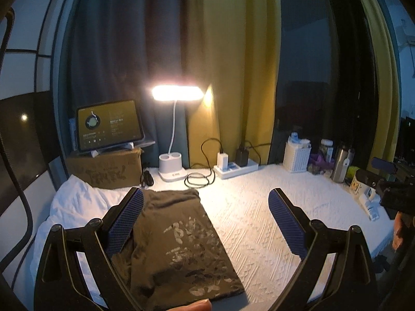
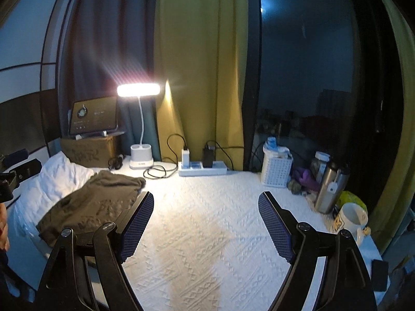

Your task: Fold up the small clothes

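Nearest, the left gripper (image 1: 205, 204) hangs with its jaws spread wide, holding nothing — the right gripper (image 2: 206, 208) likewise. A dark olive printed garment (image 1: 179, 243) lies folded on the white textured bedspread (image 1: 259, 223), lower centre of the left view. Farther back — a lit desk lamp (image 1: 177, 93).
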A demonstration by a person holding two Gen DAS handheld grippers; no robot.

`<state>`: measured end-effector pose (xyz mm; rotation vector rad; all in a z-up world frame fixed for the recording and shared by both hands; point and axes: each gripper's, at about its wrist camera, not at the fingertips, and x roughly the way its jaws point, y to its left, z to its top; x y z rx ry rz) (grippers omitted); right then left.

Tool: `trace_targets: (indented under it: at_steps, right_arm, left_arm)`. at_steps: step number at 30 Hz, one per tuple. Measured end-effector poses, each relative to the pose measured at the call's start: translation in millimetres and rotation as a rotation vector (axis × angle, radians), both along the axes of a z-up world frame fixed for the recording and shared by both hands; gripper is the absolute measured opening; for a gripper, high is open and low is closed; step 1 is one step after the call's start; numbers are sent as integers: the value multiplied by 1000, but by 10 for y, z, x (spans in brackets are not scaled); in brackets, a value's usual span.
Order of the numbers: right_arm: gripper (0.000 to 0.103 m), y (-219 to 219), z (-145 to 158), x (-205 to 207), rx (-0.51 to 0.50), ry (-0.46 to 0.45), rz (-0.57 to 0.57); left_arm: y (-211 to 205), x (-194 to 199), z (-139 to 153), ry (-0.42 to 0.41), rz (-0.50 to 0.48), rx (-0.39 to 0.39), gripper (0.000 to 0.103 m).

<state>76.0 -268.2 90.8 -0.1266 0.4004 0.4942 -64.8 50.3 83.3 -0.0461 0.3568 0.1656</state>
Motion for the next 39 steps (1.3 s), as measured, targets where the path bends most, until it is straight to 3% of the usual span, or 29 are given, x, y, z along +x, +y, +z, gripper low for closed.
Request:
trace_targets:
  at_steps: [10,39]
  right_arm:
    - [89,207,243,-169,17,-60,50]
    - [90,391,126,-133,-17,-25,78]
  left_arm:
    - [106,-100,93,-29,45,14,97]
    - [187,-84,-2,1,77,-1,97]
